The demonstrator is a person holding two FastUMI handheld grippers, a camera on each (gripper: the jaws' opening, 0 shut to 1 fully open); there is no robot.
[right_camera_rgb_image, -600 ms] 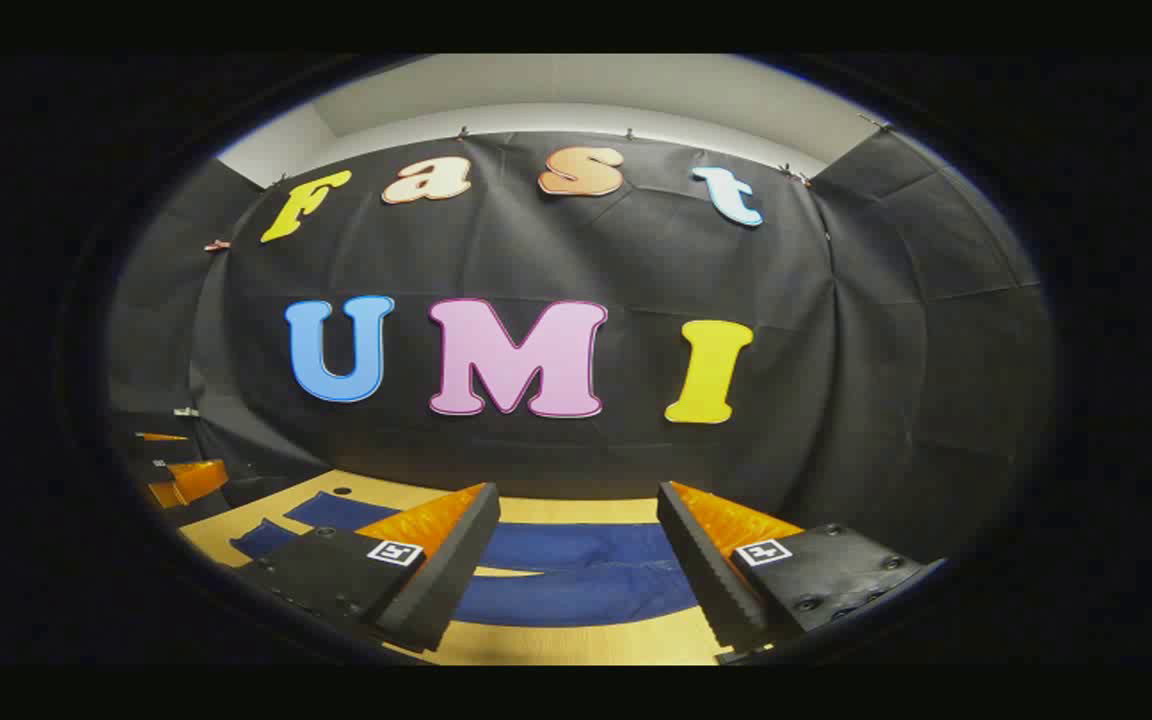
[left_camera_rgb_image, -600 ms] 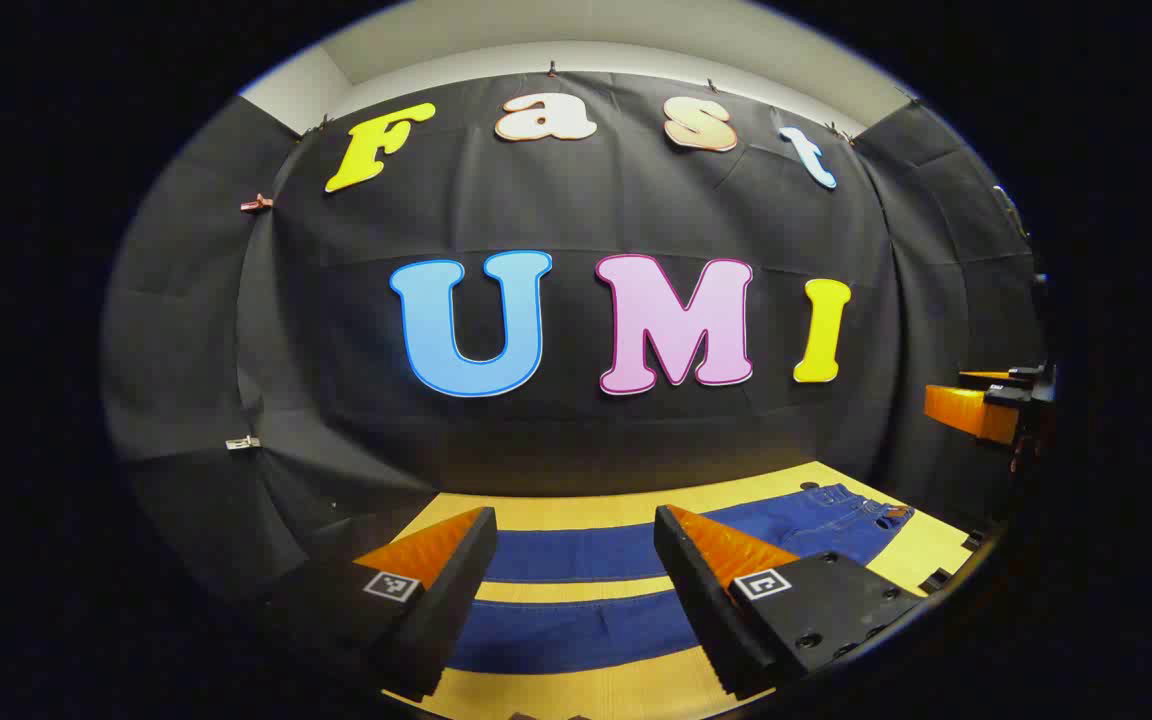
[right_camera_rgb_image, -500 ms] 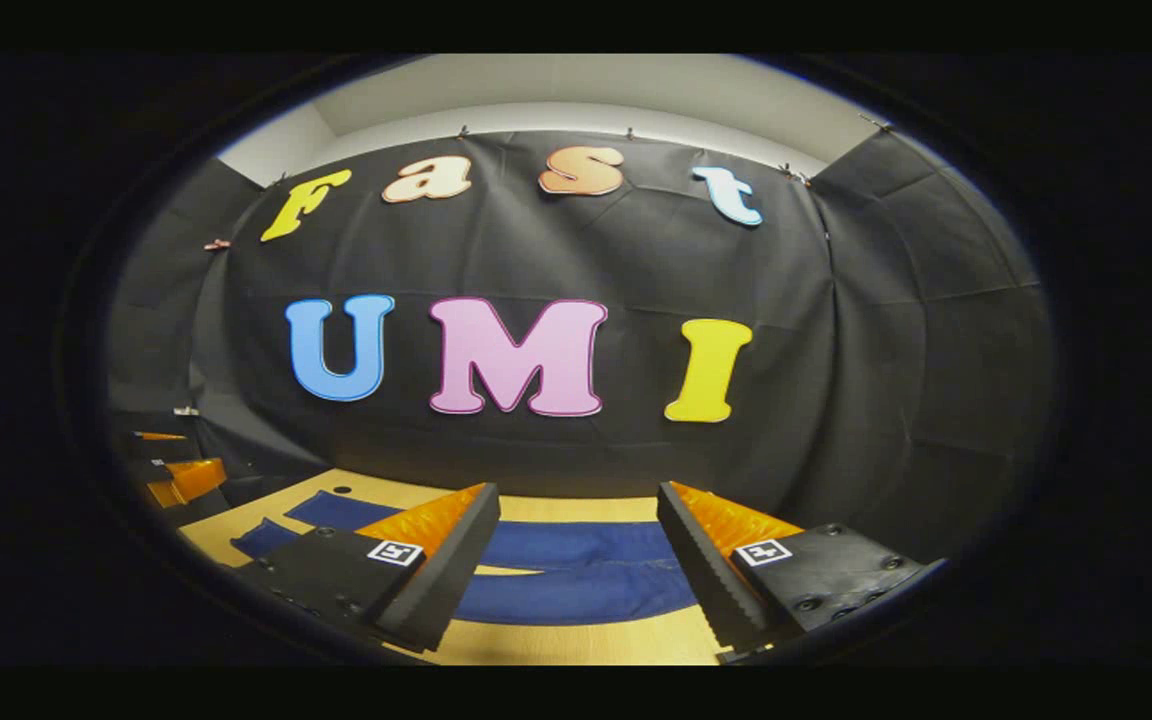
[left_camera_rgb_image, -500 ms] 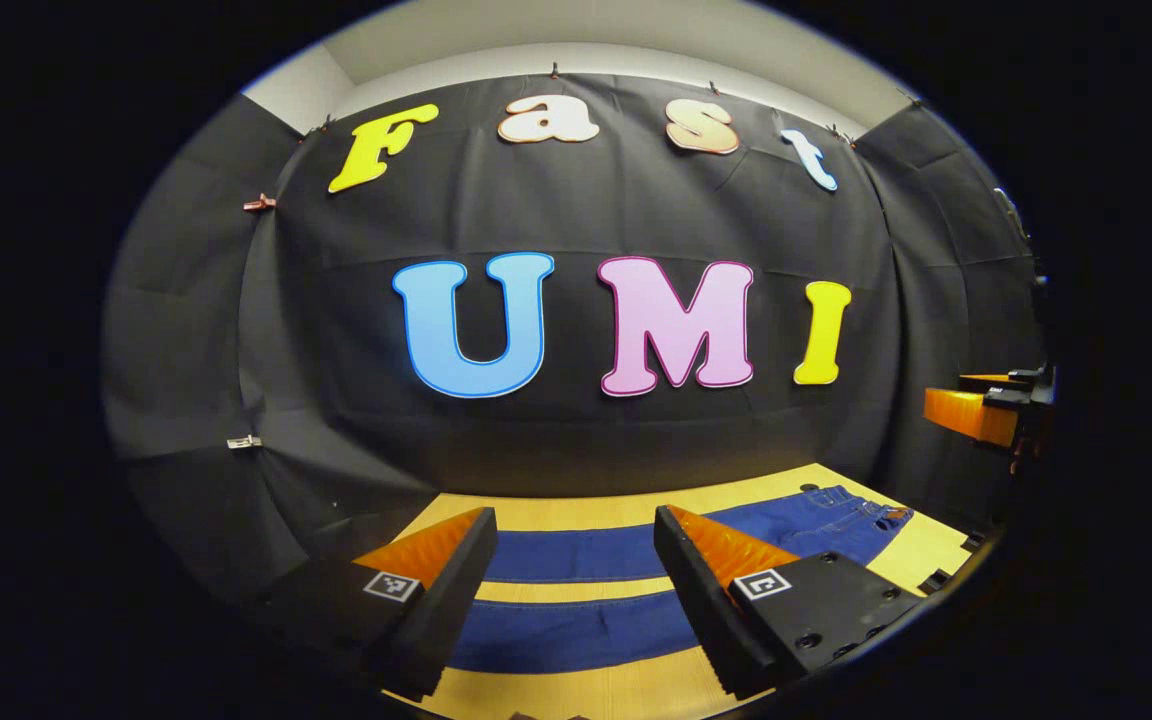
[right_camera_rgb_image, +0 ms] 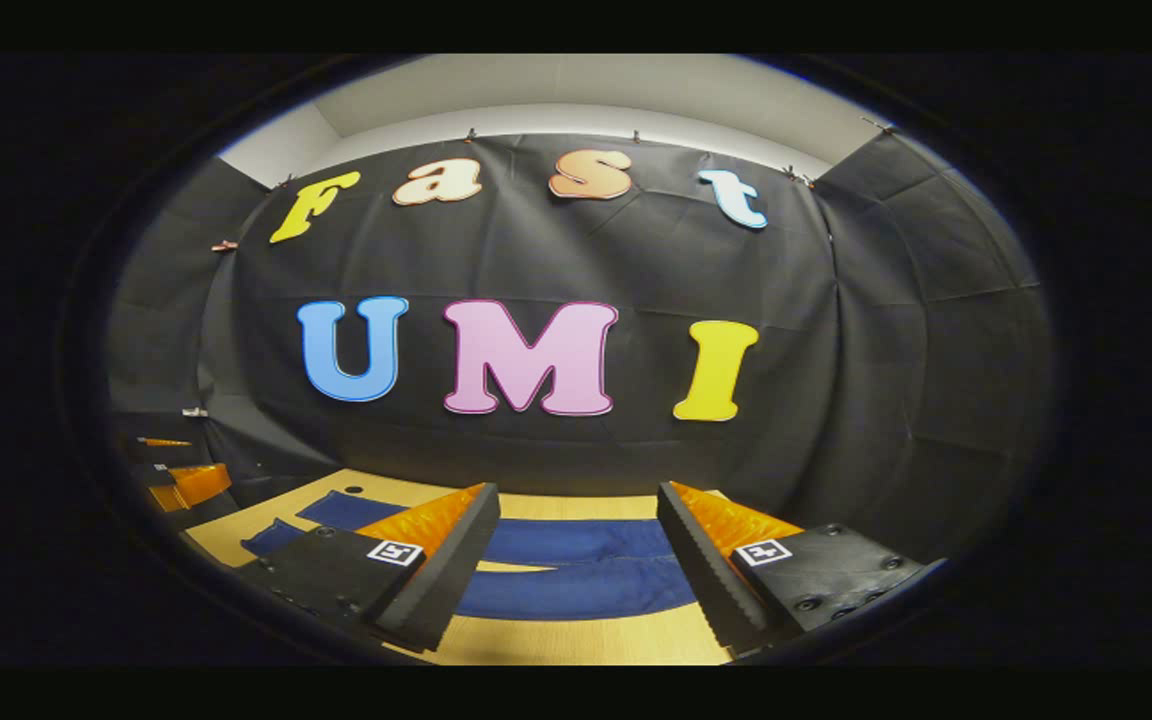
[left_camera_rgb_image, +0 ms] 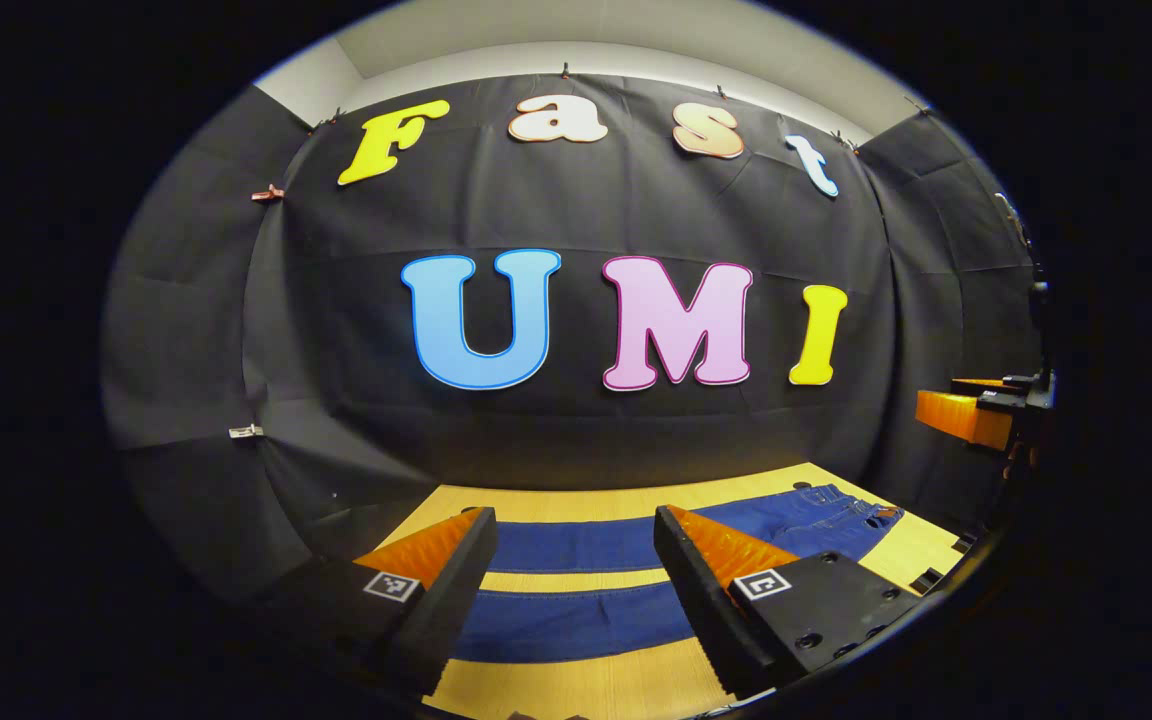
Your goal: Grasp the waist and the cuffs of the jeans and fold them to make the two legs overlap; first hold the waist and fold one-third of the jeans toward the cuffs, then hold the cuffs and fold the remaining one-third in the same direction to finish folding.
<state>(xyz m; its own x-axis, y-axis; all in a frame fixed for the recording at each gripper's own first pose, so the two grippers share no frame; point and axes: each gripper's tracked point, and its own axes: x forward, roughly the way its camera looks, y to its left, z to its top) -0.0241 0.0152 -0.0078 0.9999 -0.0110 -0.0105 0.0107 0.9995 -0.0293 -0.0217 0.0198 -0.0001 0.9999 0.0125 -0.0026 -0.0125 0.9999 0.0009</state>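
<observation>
Blue jeans [left_camera_rgb_image: 576, 620] lie flat on a light wooden table [left_camera_rgb_image: 586, 685], their two legs side by side with a strip of table between them. The waist [left_camera_rgb_image: 851, 510] points to the right in the left gripper view. My left gripper [left_camera_rgb_image: 574, 545] hangs open above the legs, nothing between its fingers. In the right gripper view the jeans [right_camera_rgb_image: 576, 590] spread under my right gripper [right_camera_rgb_image: 576, 520], which is open and holds nothing; the cuffs [right_camera_rgb_image: 331, 510] lie at the left. The right gripper [left_camera_rgb_image: 976, 415] shows at the far right of the left gripper view, and the left gripper [right_camera_rgb_image: 186, 480] at the far left of the right gripper view.
The booth's black cloth wall [left_camera_rgb_image: 576, 430] rises close behind the table's far edge and wraps round both sides. Bare table [right_camera_rgb_image: 556, 645] runs along the near side of the jeans. A small dark hole [right_camera_rgb_image: 353, 490] marks the table top near the cuffs.
Both views have shifted slightly: the jeans and table sit a little lower and further off, as both grippers tilted or rose a touch. Both stay open.
</observation>
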